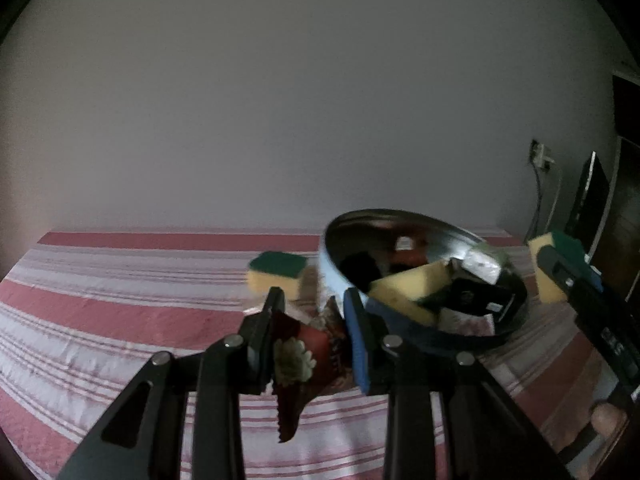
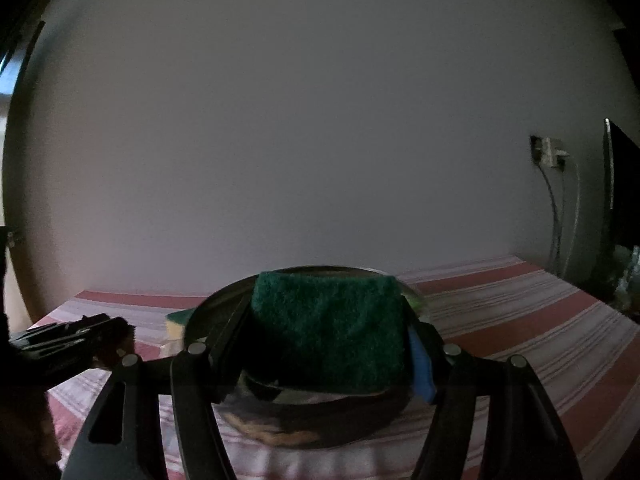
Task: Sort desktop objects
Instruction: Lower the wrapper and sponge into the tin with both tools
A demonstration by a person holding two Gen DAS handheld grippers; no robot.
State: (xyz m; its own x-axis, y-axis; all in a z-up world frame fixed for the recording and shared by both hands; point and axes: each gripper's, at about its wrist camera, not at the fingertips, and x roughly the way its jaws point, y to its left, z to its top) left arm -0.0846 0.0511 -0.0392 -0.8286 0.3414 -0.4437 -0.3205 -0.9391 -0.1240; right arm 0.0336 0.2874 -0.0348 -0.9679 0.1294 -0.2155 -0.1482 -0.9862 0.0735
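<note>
gripping red packet [image 1: 304, 356], lettering unreadable

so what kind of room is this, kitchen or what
Probably a room in a home, though which room is unclear. A striped tablecloth covers a table set against a plain wall, a charger is plugged into that wall, and a metal bowl holds sponges and packets.

Bowl [image 1: 332, 276] sits on tabletop [image 1: 120, 320], sponge [image 1: 404, 292] + other bits in it. 2nd sponge [image 1: 276, 276] just left of bowl. Packet [image 1: 304, 360] in front of bowl, wall [image 1: 280, 100] behind.
</note>
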